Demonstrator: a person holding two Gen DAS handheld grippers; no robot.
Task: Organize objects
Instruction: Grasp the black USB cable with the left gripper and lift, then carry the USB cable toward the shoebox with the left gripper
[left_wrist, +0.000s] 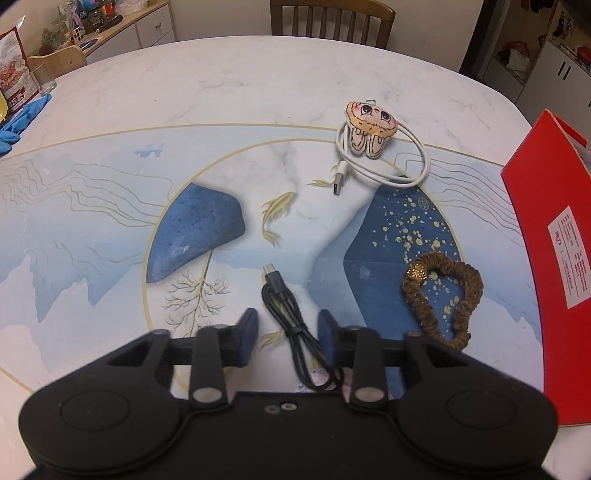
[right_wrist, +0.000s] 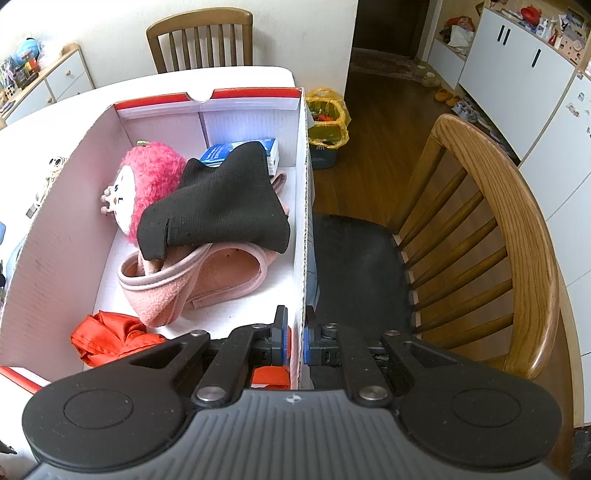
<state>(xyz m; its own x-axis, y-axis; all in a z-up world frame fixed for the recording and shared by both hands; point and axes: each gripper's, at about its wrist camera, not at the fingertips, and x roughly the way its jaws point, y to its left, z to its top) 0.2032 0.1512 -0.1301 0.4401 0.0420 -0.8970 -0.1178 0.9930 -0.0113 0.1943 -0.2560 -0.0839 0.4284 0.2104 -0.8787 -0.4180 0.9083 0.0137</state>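
A coiled black cable lies on the patterned table mat, between the fingers of my left gripper, which is open; its blue pads stand apart from the cable on both sides. Farther off lie a white cable looped around a small plush charm, and a brown scrunchie. The red box stands at the right. My right gripper is shut on the box's right wall. Inside are a pink-haired doll, a black knit piece, a pink fleece item and red cloth.
Blue gloves, a glass and a snack bag sit at the table's far left. Wooden chairs stand behind the table and right of the box. A bin with a yellow bag is on the floor.
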